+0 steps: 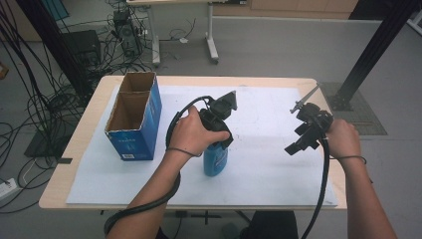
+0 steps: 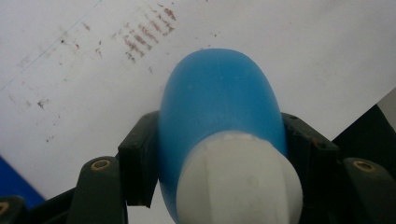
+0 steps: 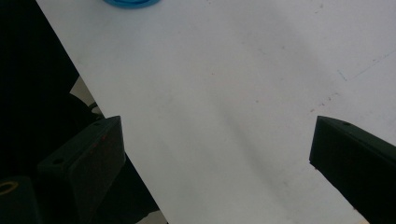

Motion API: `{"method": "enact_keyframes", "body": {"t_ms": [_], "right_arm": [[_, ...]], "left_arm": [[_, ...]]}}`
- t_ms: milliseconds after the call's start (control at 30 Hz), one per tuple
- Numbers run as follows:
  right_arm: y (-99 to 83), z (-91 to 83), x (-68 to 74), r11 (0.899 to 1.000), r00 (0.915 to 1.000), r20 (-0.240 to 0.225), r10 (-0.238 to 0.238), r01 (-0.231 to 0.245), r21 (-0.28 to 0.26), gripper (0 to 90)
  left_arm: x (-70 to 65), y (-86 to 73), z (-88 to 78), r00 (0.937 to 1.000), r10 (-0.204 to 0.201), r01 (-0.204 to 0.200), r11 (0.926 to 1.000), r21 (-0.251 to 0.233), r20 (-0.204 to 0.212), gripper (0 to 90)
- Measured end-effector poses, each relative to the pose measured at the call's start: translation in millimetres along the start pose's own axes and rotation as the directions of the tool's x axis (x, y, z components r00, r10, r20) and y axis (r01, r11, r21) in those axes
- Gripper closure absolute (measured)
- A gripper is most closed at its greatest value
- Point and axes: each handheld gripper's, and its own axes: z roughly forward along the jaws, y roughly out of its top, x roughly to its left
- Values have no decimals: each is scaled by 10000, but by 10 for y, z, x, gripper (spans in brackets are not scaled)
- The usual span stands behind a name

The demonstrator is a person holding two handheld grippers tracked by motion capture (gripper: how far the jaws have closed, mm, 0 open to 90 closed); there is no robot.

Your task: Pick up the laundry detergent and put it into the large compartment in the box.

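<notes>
A blue bottle (image 1: 215,160) with a white cap stands upright on the white sheet near the table's middle. My left gripper (image 1: 219,133) comes down on it from above and is shut on the bottle's neck. In the left gripper view the two black pads (image 2: 136,168) press on both sides of the blue bottle (image 2: 219,102), just below its white cap (image 2: 238,182). My right gripper (image 1: 298,144) hovers over the right side of the sheet, open, with nothing between its jaws. In the right gripper view its gripper (image 3: 217,154) spans bare white paper, and the bottle's blue base (image 3: 132,3) peeks in at the top edge.
An open blue cardboard box (image 1: 134,117) with two compartments stands at the left of the white sheet (image 1: 263,169). The wooden table's edge (image 1: 74,149) frames the sheet. Cables and a dark post (image 1: 373,50) lie beyond the table.
</notes>
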Motion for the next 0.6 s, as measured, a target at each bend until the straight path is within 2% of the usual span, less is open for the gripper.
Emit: {"method": "enact_keyframes", "body": {"t_ms": [600], "right_arm": [[31,8,0,10000,10000,24,-78,78,57,32]], "left_arm": [[12,-2,-11,10000,22,-22,10000,52,4,376]]}}
